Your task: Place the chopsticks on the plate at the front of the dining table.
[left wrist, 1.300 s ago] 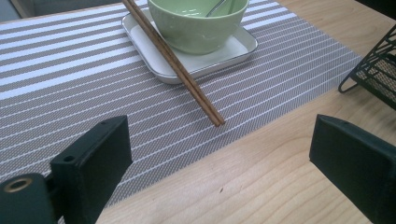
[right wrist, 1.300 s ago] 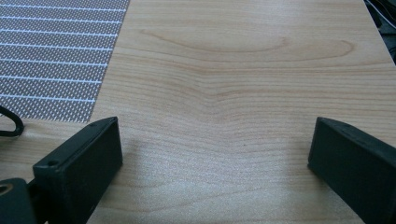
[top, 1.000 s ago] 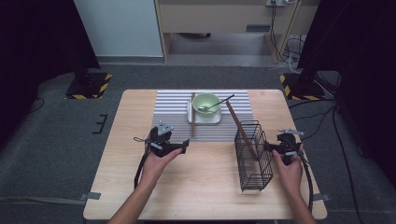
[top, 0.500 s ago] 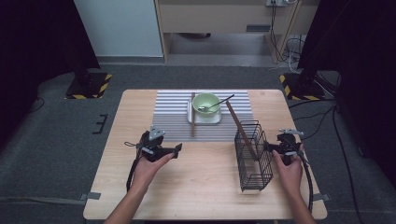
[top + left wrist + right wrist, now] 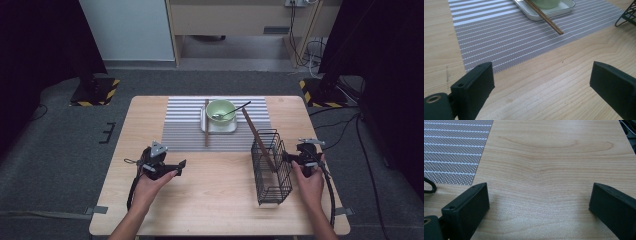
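A pale green bowl [image 5: 221, 110] with a dark spoon [image 5: 231, 112] in it sits on a white tray [image 5: 220, 128] on a striped placemat [image 5: 182, 131]. One brown chopstick [image 5: 206, 125] lies on the mat beside the tray, its tip [image 5: 544, 17] ahead of my left jaws. A second chopstick [image 5: 255, 132] leans inside the black wire basket [image 5: 272, 167]. My left gripper [image 5: 179, 167] [image 5: 541, 75] is open over bare wood, front left of the mat. To the right of the basket my right gripper [image 5: 290, 157] [image 5: 539, 195] is open too and holds nothing.
The wooden table [image 5: 220, 205] has bare wood along its near half and right strip. The basket's corner [image 5: 629, 15] shows far right of the left gripper. A black wire loop [image 5: 430, 186] lies left of the right jaws. Cables and yellow-black stand bases [image 5: 95, 90] sit on the floor.
My left gripper has drawn back to the left and slightly toward the near edge, still open. The right gripper and the basket have stayed put.
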Tool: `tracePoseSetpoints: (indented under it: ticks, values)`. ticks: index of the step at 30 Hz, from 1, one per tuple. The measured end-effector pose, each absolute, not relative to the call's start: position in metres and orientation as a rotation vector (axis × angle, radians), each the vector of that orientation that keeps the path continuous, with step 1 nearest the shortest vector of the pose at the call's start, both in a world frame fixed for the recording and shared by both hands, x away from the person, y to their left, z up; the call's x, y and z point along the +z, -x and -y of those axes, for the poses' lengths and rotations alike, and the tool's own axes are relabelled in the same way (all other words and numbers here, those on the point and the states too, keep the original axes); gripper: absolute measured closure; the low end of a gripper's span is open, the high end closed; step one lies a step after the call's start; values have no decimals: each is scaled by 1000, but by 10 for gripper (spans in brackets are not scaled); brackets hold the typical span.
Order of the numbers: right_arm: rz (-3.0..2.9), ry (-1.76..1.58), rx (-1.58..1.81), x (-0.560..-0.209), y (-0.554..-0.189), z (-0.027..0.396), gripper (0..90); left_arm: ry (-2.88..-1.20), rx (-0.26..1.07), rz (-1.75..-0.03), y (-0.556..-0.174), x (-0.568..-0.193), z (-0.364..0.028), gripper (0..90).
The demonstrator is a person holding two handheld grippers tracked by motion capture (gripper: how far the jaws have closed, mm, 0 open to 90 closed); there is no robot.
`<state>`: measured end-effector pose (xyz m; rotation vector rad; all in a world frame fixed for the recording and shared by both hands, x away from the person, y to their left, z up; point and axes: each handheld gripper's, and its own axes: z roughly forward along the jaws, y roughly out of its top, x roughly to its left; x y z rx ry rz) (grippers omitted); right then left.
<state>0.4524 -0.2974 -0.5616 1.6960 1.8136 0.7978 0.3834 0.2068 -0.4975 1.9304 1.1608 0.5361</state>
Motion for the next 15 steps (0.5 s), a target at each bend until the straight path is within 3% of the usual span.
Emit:
tracePoseSetpoints:
  ticks: [15]
  values:
    - [-1814,-1696,798,-562,-452,297,29,-1974,530,-1184,-374,-516,-224,50]
